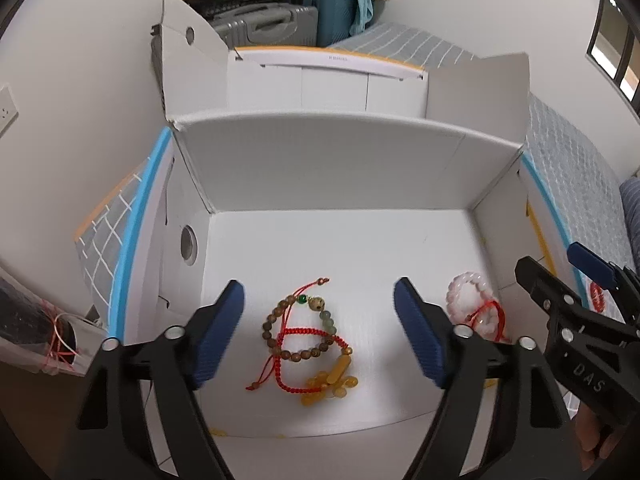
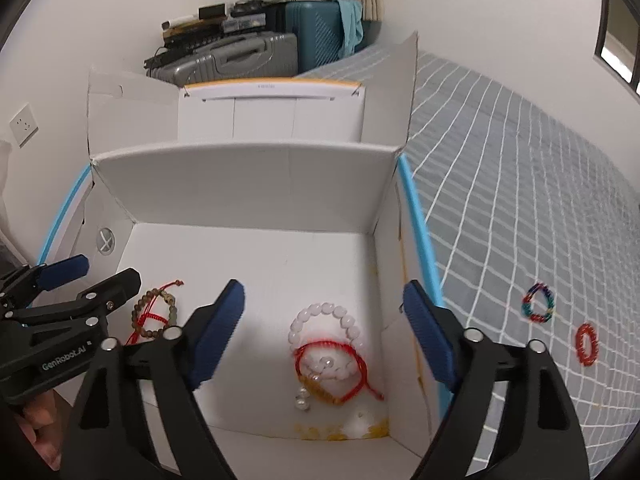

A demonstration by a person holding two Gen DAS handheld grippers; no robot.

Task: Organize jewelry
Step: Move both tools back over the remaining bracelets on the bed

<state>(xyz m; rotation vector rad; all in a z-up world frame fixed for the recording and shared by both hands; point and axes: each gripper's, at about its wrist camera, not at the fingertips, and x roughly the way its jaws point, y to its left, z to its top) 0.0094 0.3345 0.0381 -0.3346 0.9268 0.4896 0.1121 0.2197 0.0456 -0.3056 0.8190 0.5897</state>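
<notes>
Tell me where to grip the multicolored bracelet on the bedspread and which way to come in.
Grip the multicolored bracelet across one side of its band, coming straight down from above. It lies flat as an open loop on the bedspread, so one finger can probably drop inside the ring and one outside. The right gripper, open and nearest, suits it; the red ring beside it lies apart, leaving room.

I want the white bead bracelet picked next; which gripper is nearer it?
Right. The right gripper hangs open directly over the white bead bracelet; the left gripper hangs beside it, over the wooden bead bracelet.
</notes>
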